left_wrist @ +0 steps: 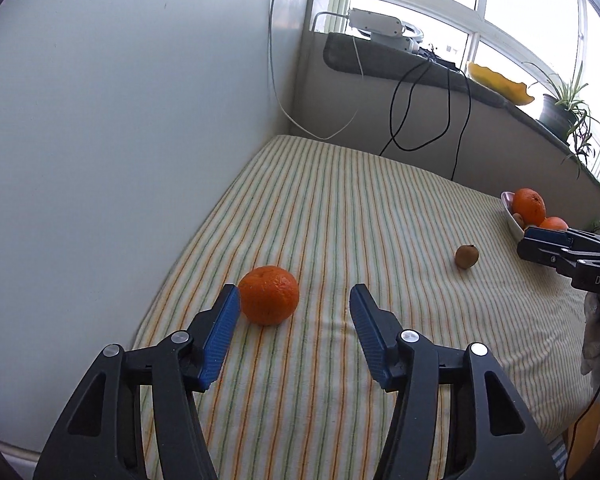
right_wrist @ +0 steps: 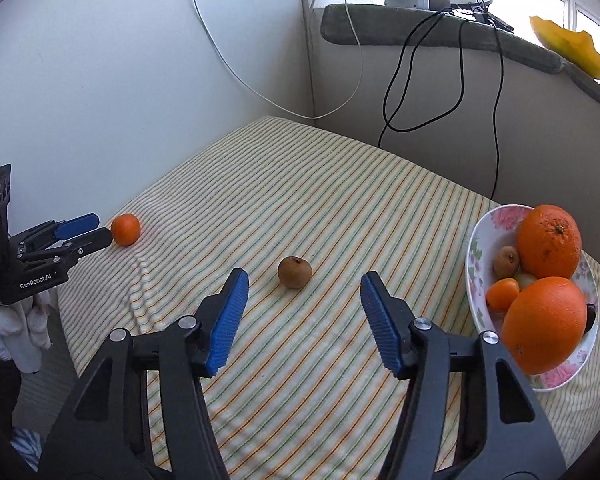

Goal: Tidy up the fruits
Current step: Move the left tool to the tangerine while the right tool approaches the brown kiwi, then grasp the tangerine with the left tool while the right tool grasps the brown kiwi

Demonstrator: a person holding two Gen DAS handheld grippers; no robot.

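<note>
A tangerine (left_wrist: 269, 295) lies on the striped cloth just ahead of my open left gripper (left_wrist: 295, 298), close to its left finger; it also shows in the right wrist view (right_wrist: 125, 229). A small brown fruit (right_wrist: 295, 272) lies just ahead of my open, empty right gripper (right_wrist: 304, 282); it also shows in the left wrist view (left_wrist: 467, 256). A floral bowl (right_wrist: 476, 256) at the right holds two large oranges (right_wrist: 549, 241), a small orange fruit and a brown fruit. The left gripper shows in the right wrist view (right_wrist: 96, 228), the right gripper in the left wrist view (left_wrist: 526, 240).
The striped cloth (left_wrist: 340, 208) covers the table, which meets a white wall (left_wrist: 120, 120) on the left. Black and white cables (right_wrist: 400, 92) hang at the back below a window ledge with a power strip, a yellow dish (left_wrist: 500, 80) and a potted plant (left_wrist: 564, 104).
</note>
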